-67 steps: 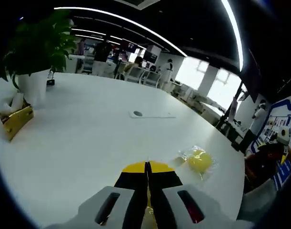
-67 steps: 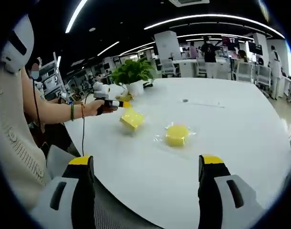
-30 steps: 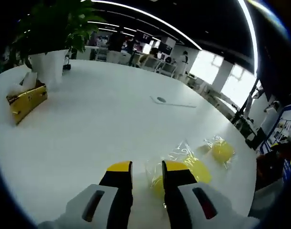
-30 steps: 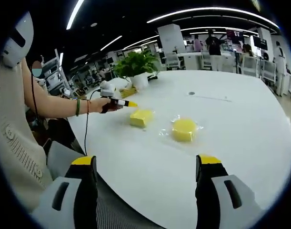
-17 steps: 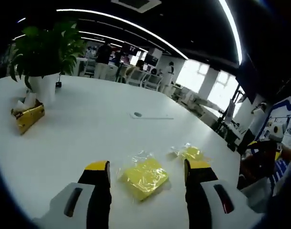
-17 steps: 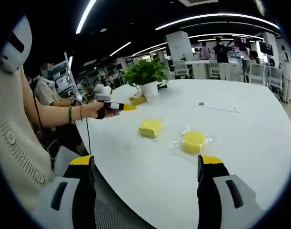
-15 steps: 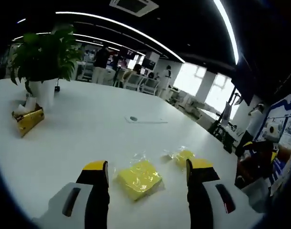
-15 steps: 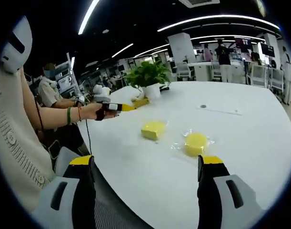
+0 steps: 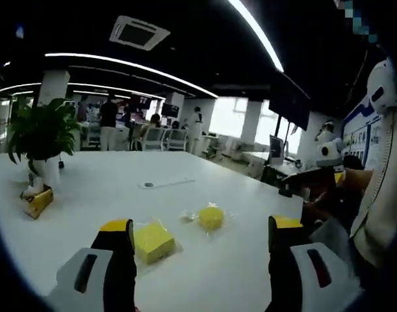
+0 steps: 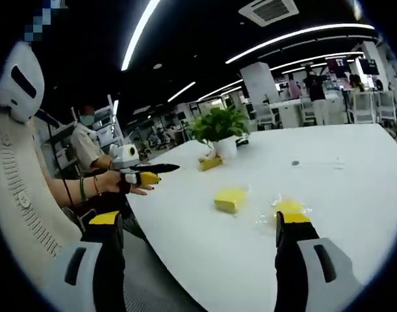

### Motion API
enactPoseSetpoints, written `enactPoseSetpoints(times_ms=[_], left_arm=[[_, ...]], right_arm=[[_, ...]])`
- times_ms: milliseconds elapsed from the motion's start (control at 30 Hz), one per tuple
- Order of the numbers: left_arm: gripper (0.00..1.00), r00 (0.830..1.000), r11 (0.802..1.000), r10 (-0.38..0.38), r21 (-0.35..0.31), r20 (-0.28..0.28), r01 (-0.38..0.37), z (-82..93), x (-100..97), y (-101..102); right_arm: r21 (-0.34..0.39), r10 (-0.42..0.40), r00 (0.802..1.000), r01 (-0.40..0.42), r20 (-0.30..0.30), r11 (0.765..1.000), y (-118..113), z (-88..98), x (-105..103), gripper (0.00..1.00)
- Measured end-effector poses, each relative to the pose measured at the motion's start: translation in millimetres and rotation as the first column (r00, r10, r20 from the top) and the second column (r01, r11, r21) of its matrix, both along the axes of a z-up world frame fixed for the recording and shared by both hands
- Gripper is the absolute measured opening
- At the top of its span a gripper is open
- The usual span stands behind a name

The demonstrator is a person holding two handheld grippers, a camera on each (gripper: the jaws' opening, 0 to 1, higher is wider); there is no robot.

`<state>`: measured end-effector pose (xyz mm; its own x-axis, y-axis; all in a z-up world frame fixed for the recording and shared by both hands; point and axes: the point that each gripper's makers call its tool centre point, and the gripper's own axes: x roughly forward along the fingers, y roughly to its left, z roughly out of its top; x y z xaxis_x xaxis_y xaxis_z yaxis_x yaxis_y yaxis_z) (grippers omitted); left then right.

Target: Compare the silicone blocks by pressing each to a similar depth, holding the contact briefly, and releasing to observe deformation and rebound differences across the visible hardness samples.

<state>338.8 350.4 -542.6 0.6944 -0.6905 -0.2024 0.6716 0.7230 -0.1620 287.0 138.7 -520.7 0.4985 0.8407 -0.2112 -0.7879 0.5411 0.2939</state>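
A square yellow silicone block [image 9: 153, 240] lies on the white table [image 9: 107, 182], just inside the left jaw of my left gripper [image 9: 201, 226], which is open and holds nothing. A round yellow block [image 9: 211, 217] in clear wrap lies beyond it, between the jaws. In the right gripper view my right gripper [image 10: 198, 218] is open and empty, hovering off the table's near edge. The square block [image 10: 230, 198] sits ahead, and the round block [image 10: 289, 208] is partly behind the right jaw. A hand holds the left gripper [image 10: 143, 173] to the left, apart from both blocks.
A potted plant [image 9: 36, 136] and a yellow tissue box [image 9: 37, 200] stand at the table's far left; the plant [image 10: 217, 130] and the box [image 10: 211, 162] are behind the blocks. A seated person [image 10: 88, 149] is beyond the hand. A thin flat strip [image 9: 162, 184] lies mid-table.
The left gripper, shut at the square block 2.2 s ago, has opened wide and drawn back from it. The right gripper stayed open, and its view has drifted.
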Motion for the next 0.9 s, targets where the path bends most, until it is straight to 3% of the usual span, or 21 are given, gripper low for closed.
enactPoseSetpoints(times_ms=[67,167,433,600,900], left_arm=[[0.85,1.000,1.000,-0.010,0.008,-0.009,0.010,-0.1,-13.1,-2],[0.88,1.000,0.999,-0.009,-0.045,-0.003,0.008,5.5,-27.4,-4],[0.86,0.998,0.991,0.056,-0.119,-0.027,-0.059,9.2,-48.8,0],[0.87,0.996,0.984,0.082,-0.153,-0.026,-0.085,12.0,-53.4,2],[0.90,0.996,0.963,0.086,-0.252,-0.037,-0.092,20.2,-54.7,-8]], right_arm=[[0.002,0.013,1.000,-0.013,0.017,1.000,1,1.0,-4,0.96],[0.013,0.042,0.999,-0.042,-0.020,0.999,4,-2.6,-13,0.96],[0.014,0.036,0.999,-0.036,-0.018,0.999,1,-9.6,-26,0.96],[0.041,0.017,1.000,-0.017,0.004,0.999,-2,-4.9,-27,0.96],[0.070,-0.002,1.000,0.003,-0.010,0.998,-9,-6.4,-29,0.96]])
